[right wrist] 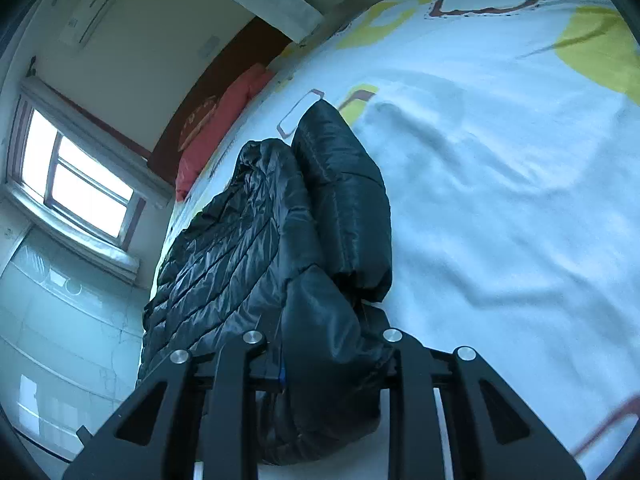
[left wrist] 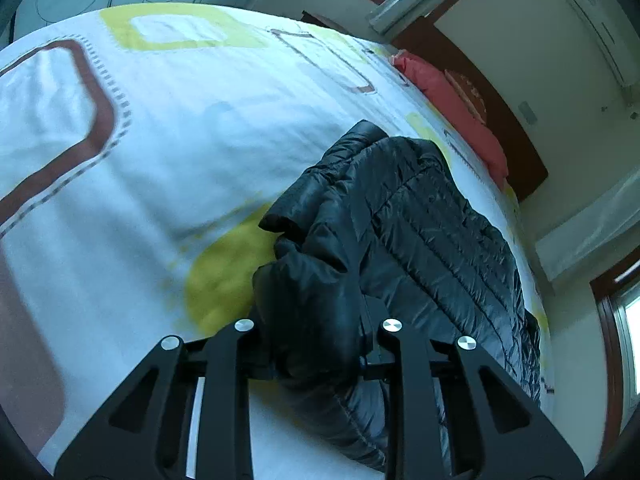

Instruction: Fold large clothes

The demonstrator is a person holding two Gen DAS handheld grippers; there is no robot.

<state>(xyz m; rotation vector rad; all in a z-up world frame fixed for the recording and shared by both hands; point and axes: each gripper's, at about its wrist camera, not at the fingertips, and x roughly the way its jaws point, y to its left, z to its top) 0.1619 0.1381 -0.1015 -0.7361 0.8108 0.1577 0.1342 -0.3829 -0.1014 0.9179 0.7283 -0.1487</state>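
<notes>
A black quilted puffer jacket (left wrist: 420, 216) lies on a bed with a white cover (left wrist: 180, 128) printed with brown and yellow-green shapes. My left gripper (left wrist: 316, 344) is shut on a bunched edge of the jacket and holds it just above the cover. In the right wrist view the jacket (right wrist: 240, 240) lies along the bed's left edge, a sleeve folded over it. My right gripper (right wrist: 332, 360) is shut on another bunched part of the jacket. The fingertips of both grippers are hidden in the fabric.
A red pillow (left wrist: 452, 108) lies against a dark wooden headboard (left wrist: 512, 136) at the bed's far end, also in the right wrist view (right wrist: 224, 128). Windows (right wrist: 76, 180), an air conditioner (left wrist: 604, 36) and a wardrobe (right wrist: 48, 320) surround the bed.
</notes>
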